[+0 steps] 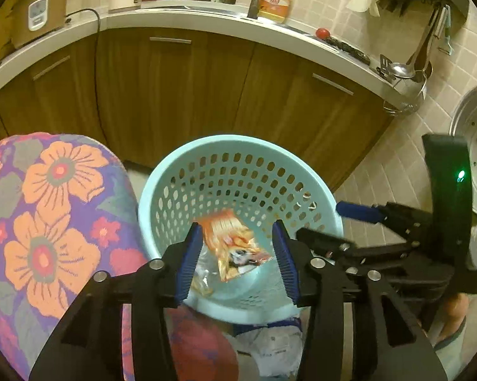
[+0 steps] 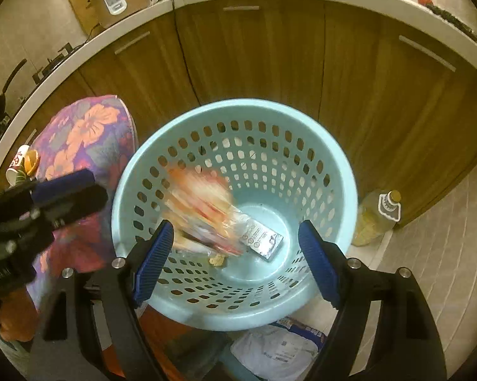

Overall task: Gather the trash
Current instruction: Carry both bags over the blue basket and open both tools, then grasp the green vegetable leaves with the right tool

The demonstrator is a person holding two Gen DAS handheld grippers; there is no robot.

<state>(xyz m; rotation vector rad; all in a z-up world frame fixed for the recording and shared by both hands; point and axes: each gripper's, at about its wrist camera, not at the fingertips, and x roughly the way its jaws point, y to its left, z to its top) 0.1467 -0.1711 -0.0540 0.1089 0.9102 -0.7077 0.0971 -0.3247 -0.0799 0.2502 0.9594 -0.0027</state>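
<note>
A light blue perforated basket [image 1: 206, 171] [image 2: 340, 171] stands on the floor before wooden cabinets. An orange snack wrapper [image 1: 232, 241] [image 2: 203, 203] is inside it, blurred in the right wrist view as if falling. A silver wrapper [image 2: 265, 235] and a crumb lie on the basket's bottom. My left gripper [image 1: 236, 257] is open above the basket's near rim, nothing between its blue pads. My right gripper [image 2: 238, 260] is open and empty over the basket. Each gripper shows at the side of the other's view [image 1: 359, 212] [image 2: 63, 187].
A flower-patterned cloth [image 1: 47, 222] [image 2: 85, 139] covers something left of the basket. A paper cup [image 2: 17, 165] sits by it. A bottle of yellow oil [image 2: 375, 219] stands on the tiled floor at right. White plastic packaging [image 2: 276, 349] lies under the basket's near side. The counter [image 1: 181, 19] runs behind.
</note>
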